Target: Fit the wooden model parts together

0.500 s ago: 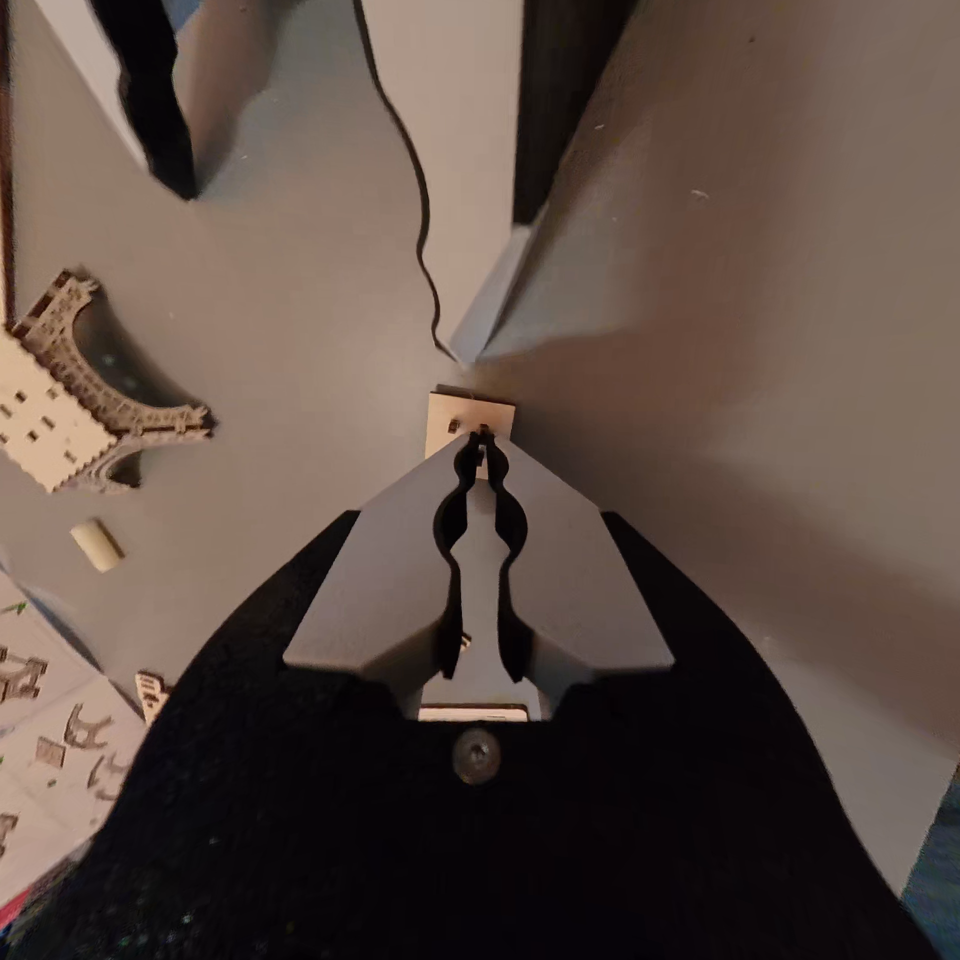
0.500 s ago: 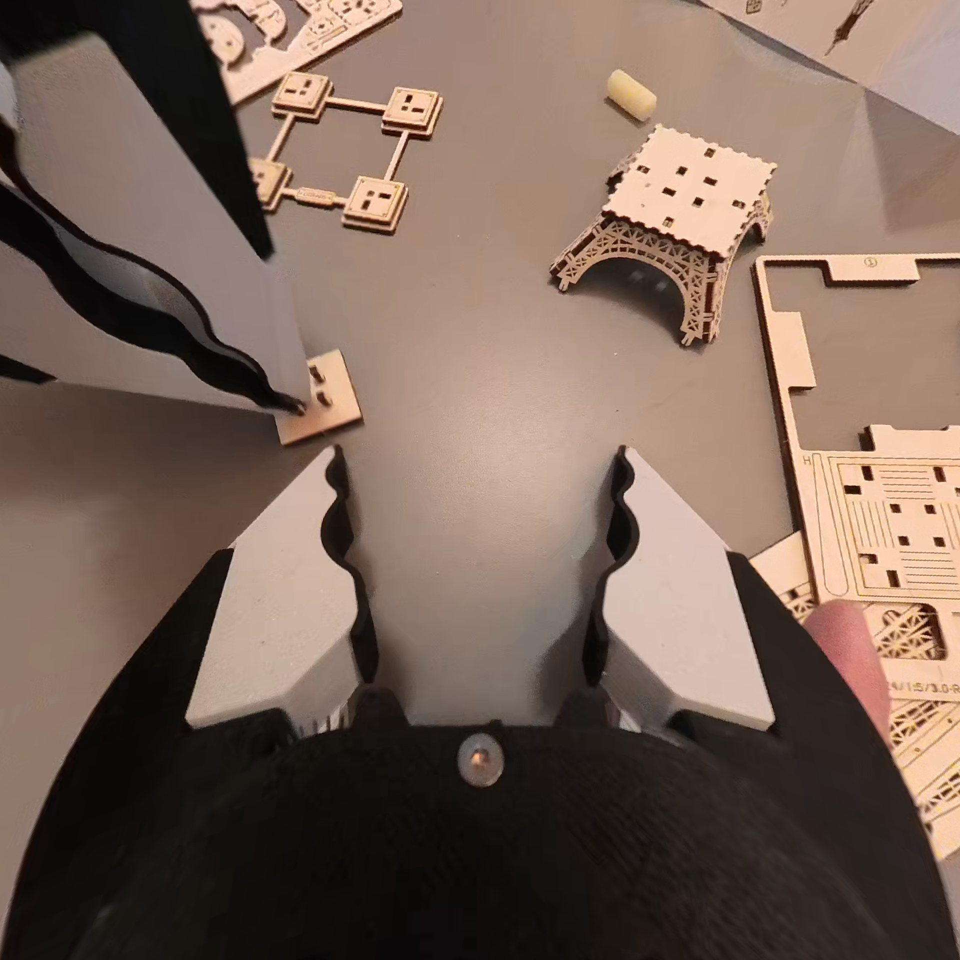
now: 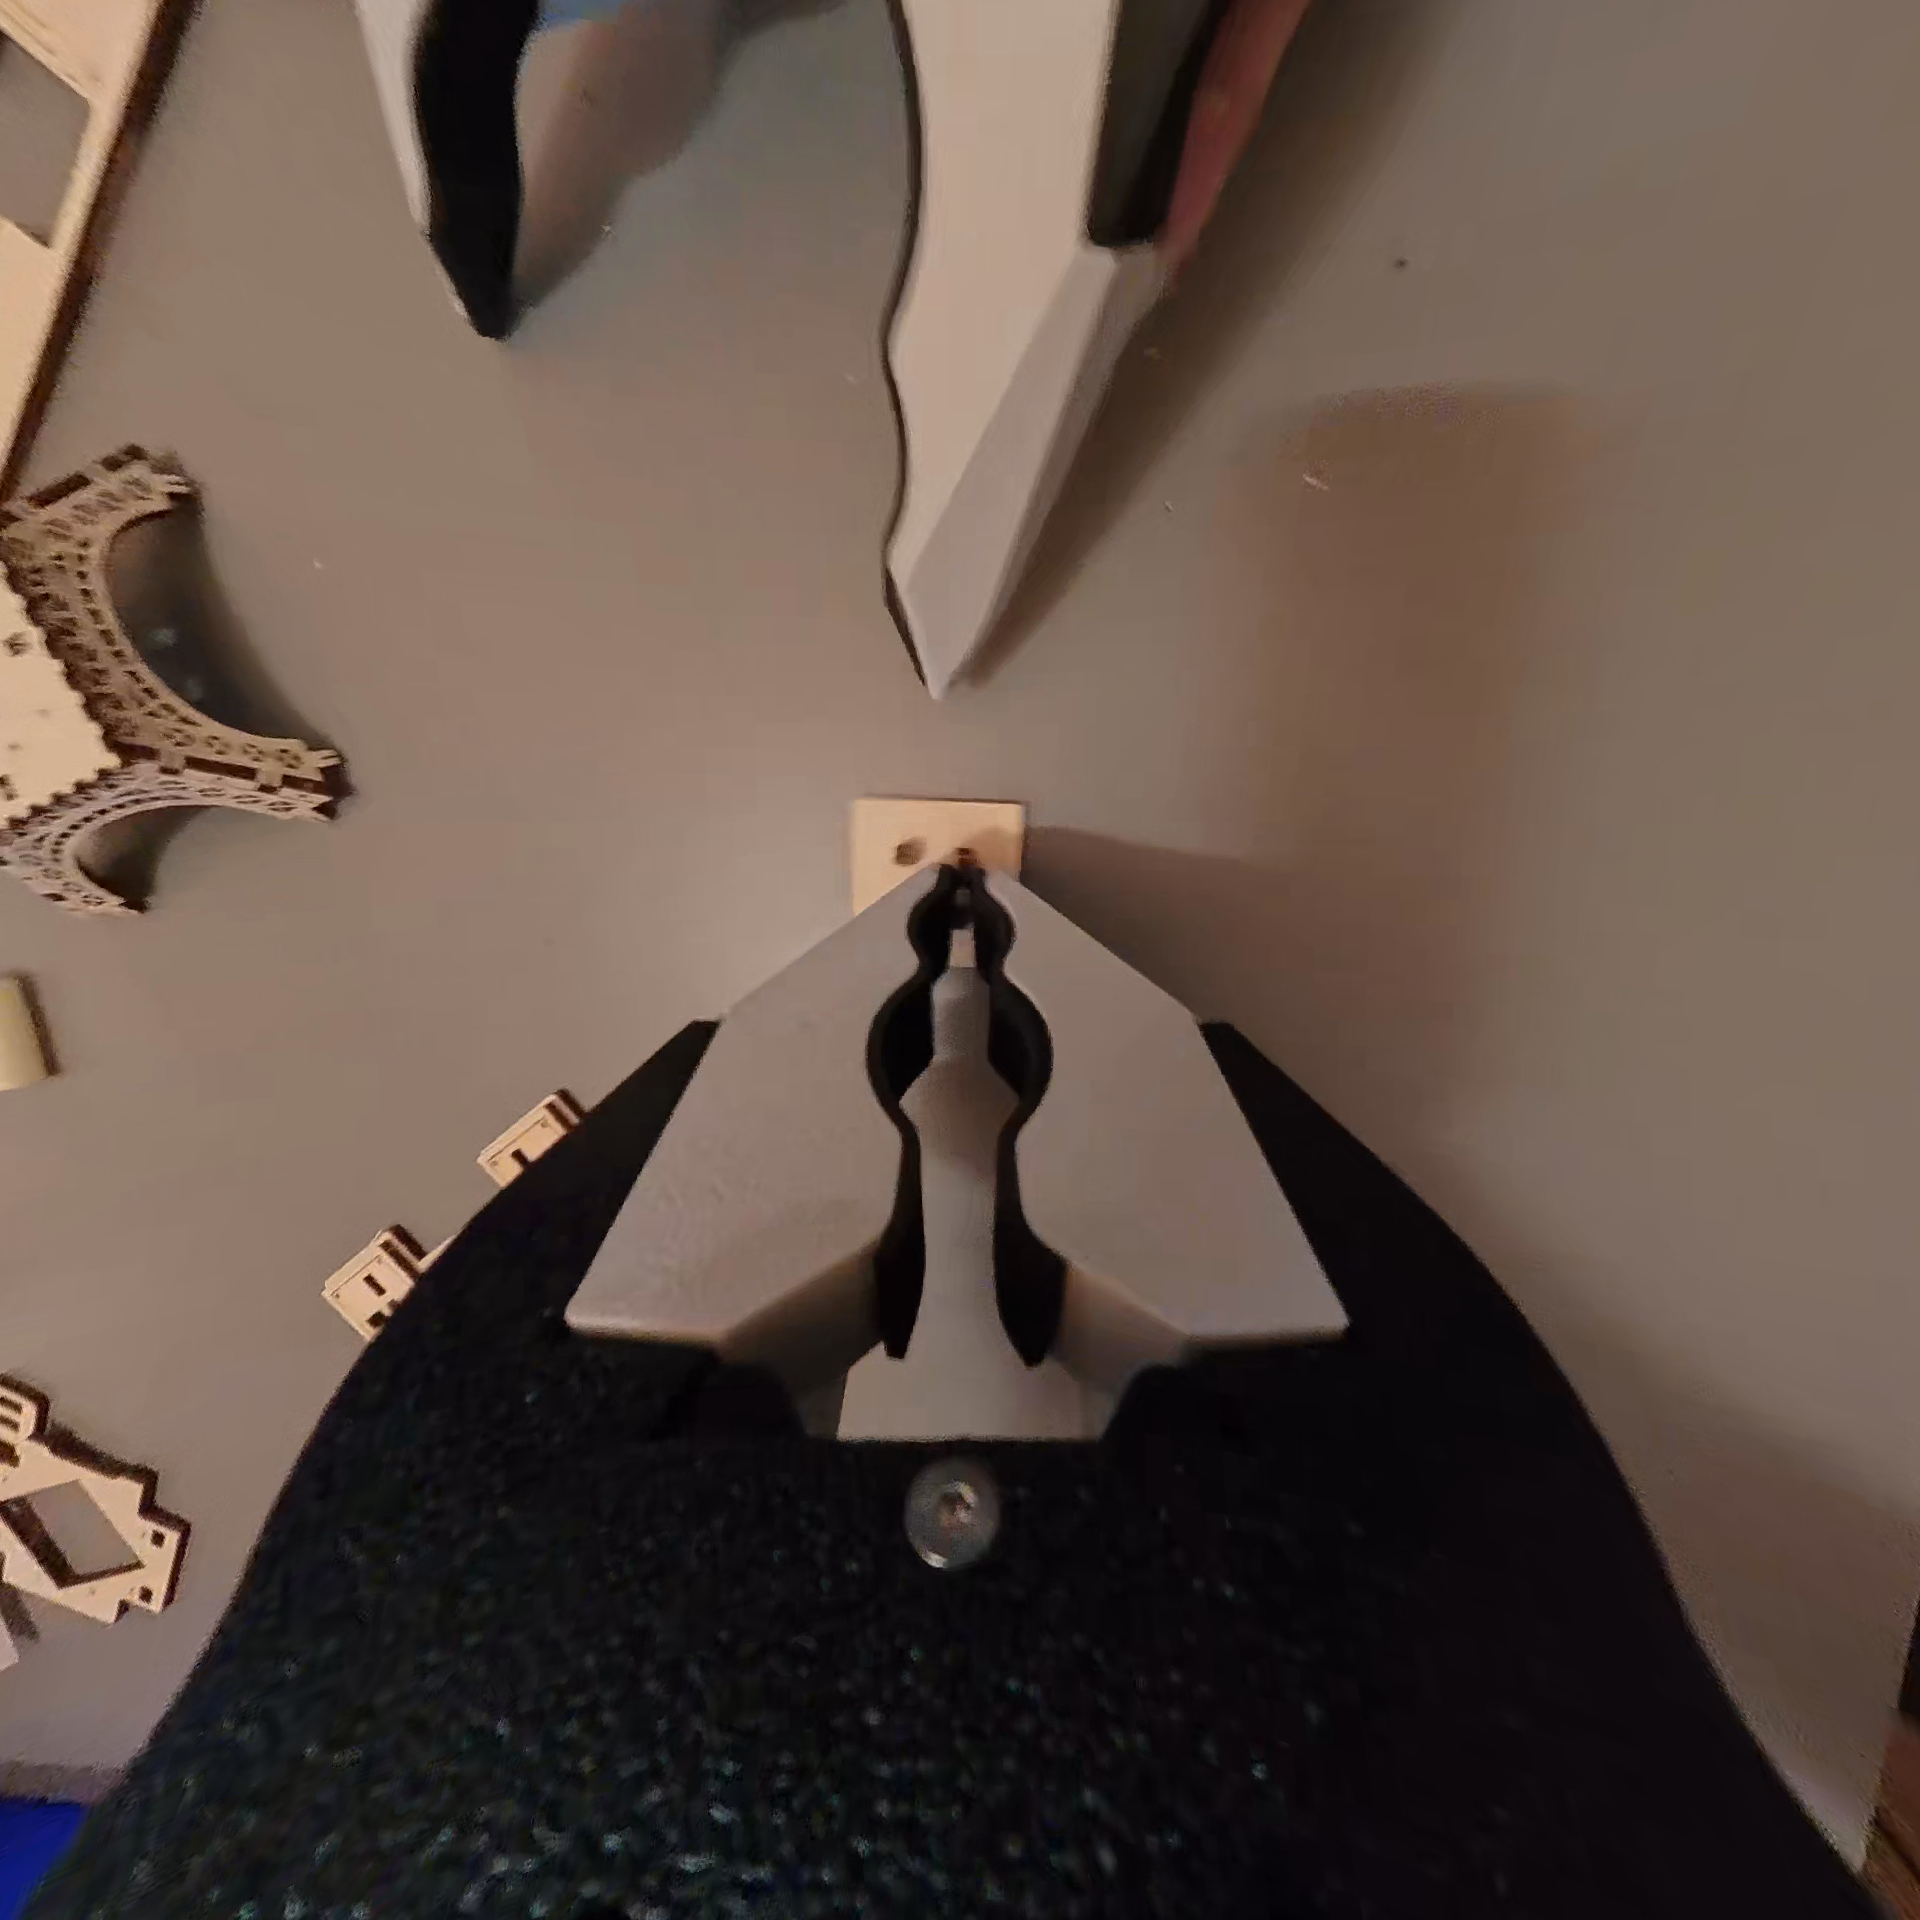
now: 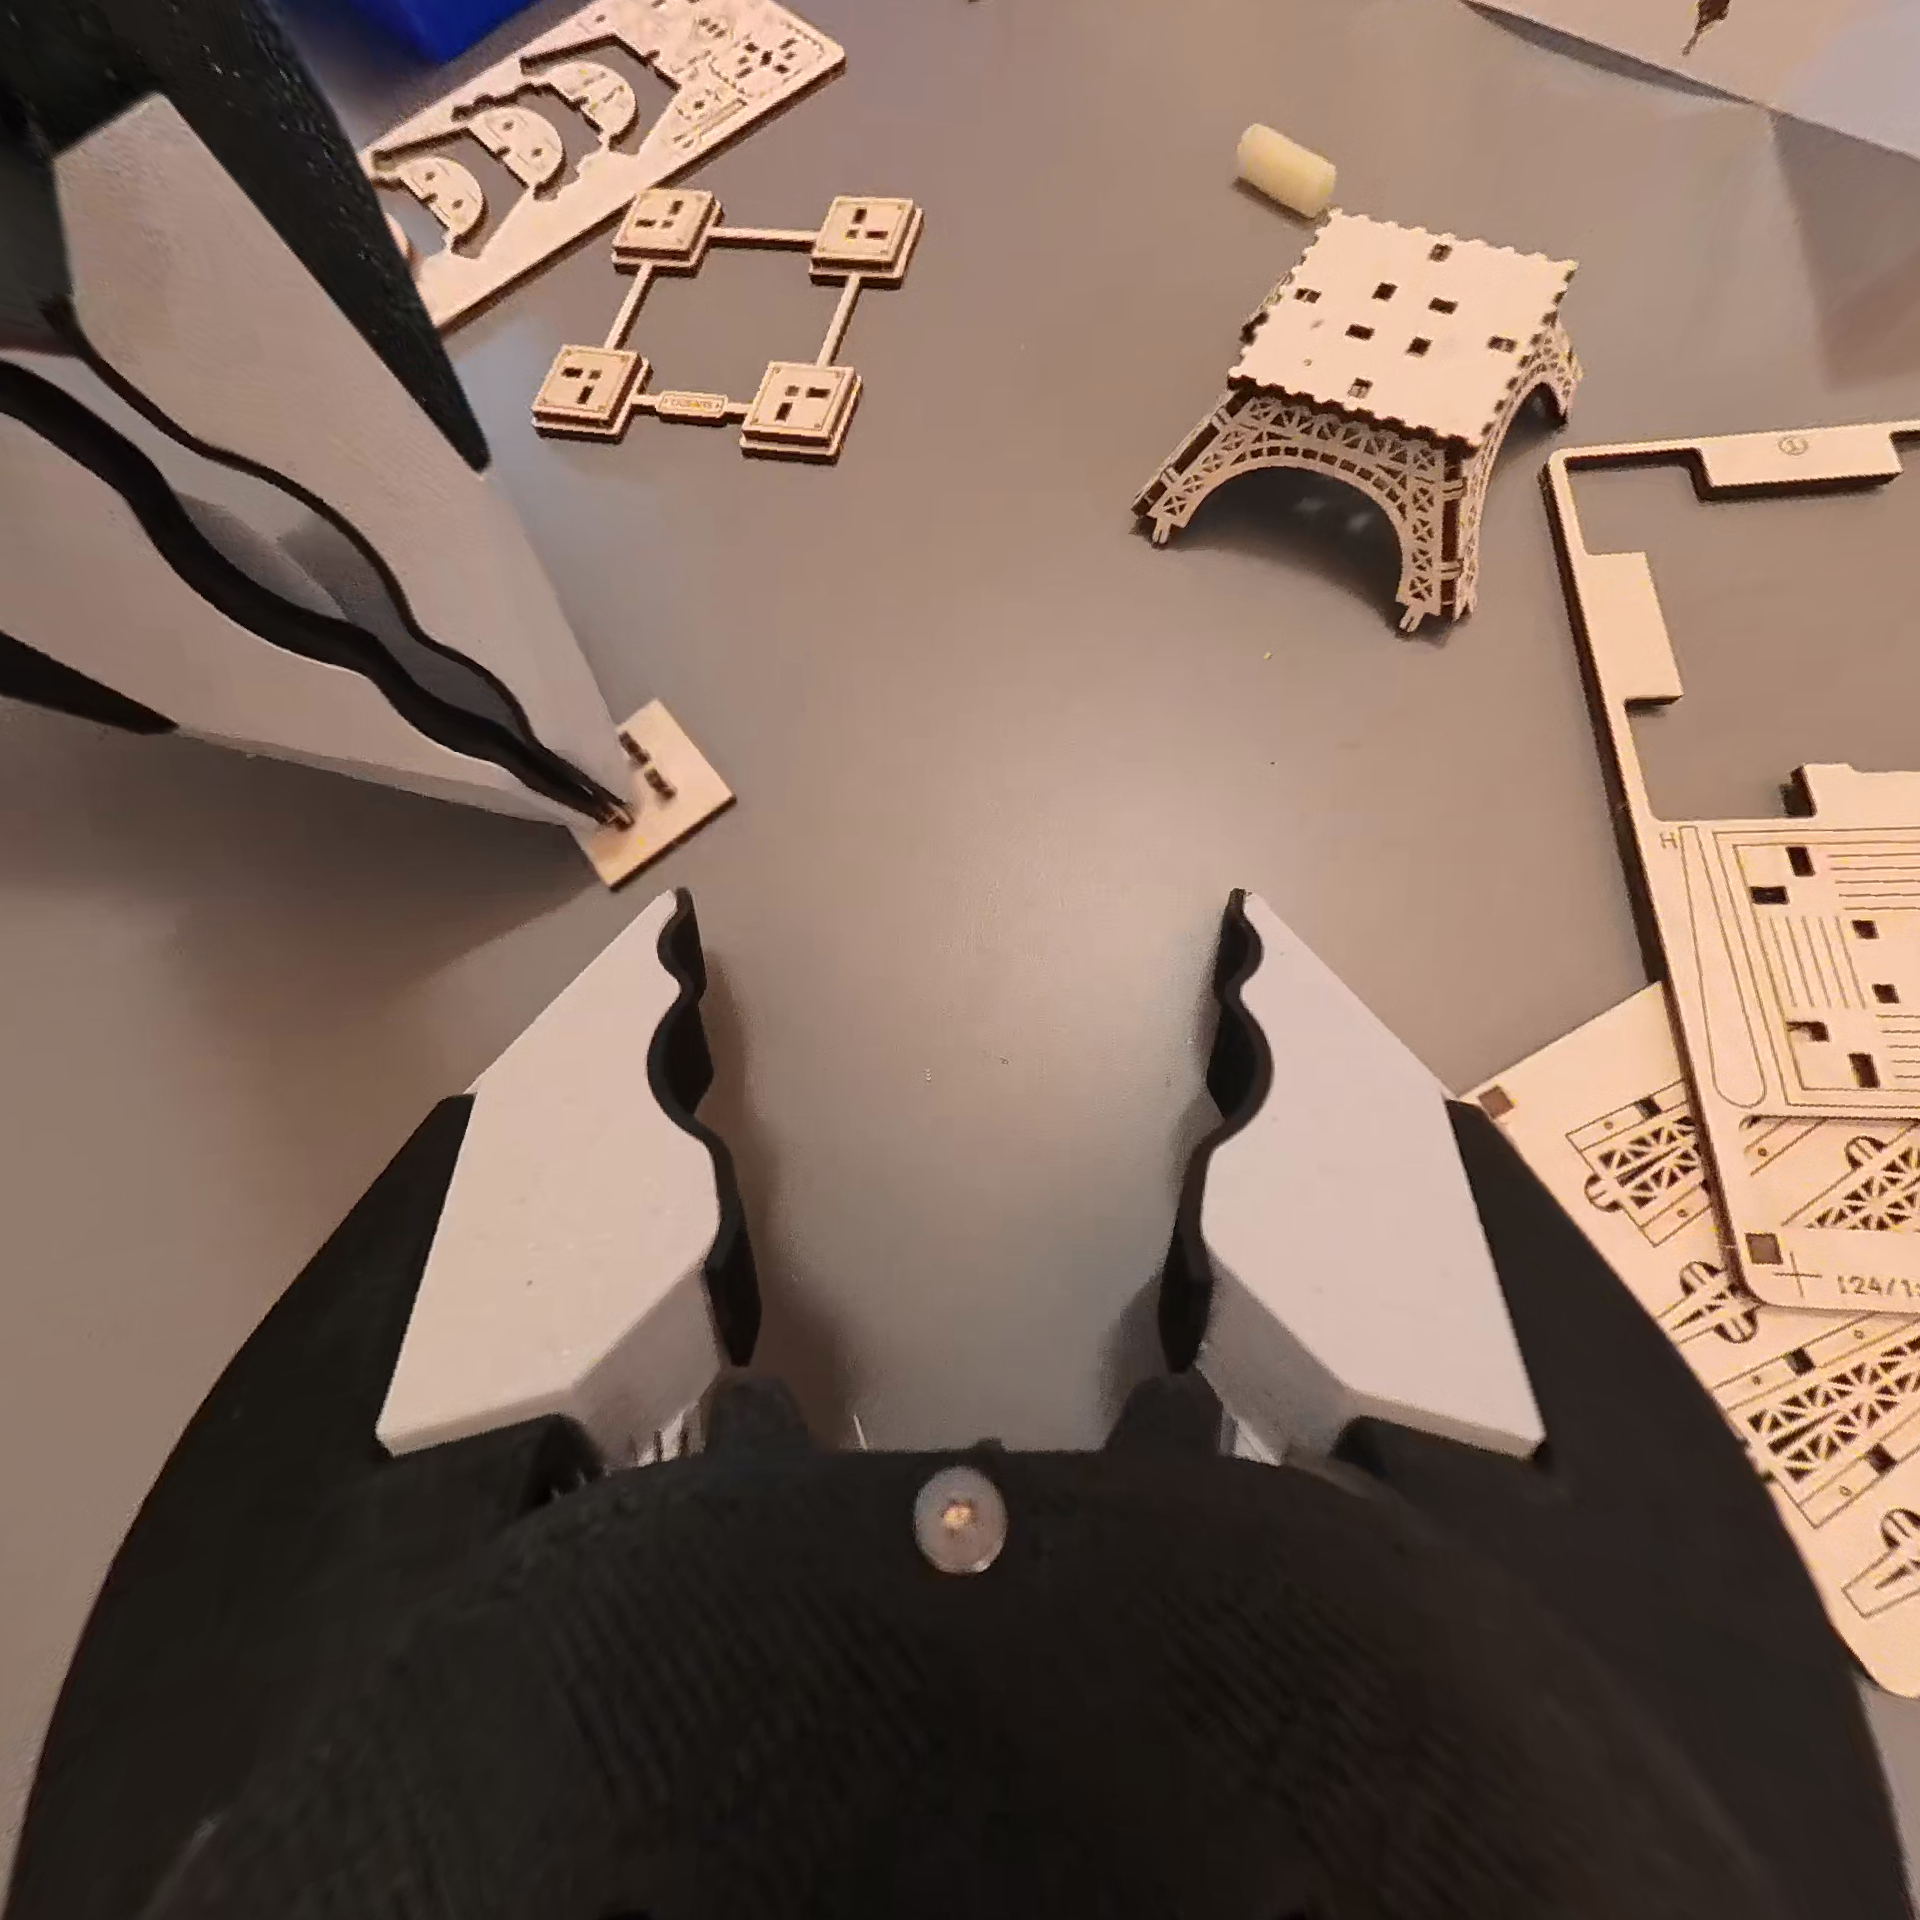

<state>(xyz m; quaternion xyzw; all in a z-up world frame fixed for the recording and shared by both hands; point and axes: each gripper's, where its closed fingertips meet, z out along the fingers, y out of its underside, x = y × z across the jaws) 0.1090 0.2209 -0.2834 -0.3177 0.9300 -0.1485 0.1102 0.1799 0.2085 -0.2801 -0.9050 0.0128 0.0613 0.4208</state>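
Observation:
A small square wooden plate [image 3: 914,831] with slots lies flat on the grey table. My left gripper [image 3: 961,878] is shut, and its tips rest on the plate's top. Whether they pinch anything is hidden. The right wrist view shows the same plate [image 4: 681,805] with the left gripper [image 4: 613,810] on its near corner. My right gripper [image 4: 956,914] is open and empty, just right of the plate and above the bare table. Its fingers [image 3: 977,468] show beyond the plate in the left wrist view. An assembled lattice tower base [image 4: 1382,416] stands farther off to the right.
A frame of square pads joined by thin bars [image 4: 727,322] lies beyond the plate. Wooden part sheets [image 4: 1787,935] lie at the right and another sheet [image 4: 603,135] at the far left. A small cream cylinder [image 4: 1283,171] lies behind the tower base [image 3: 125,707]. Left tips and right tips are each some 20 cm from the small cream cylinder [image 4: 1283,171].
My left gripper has tilted, with its tips still on the plate, so the right gripper's fingers look farther off. My right gripper has barely moved and stays open.

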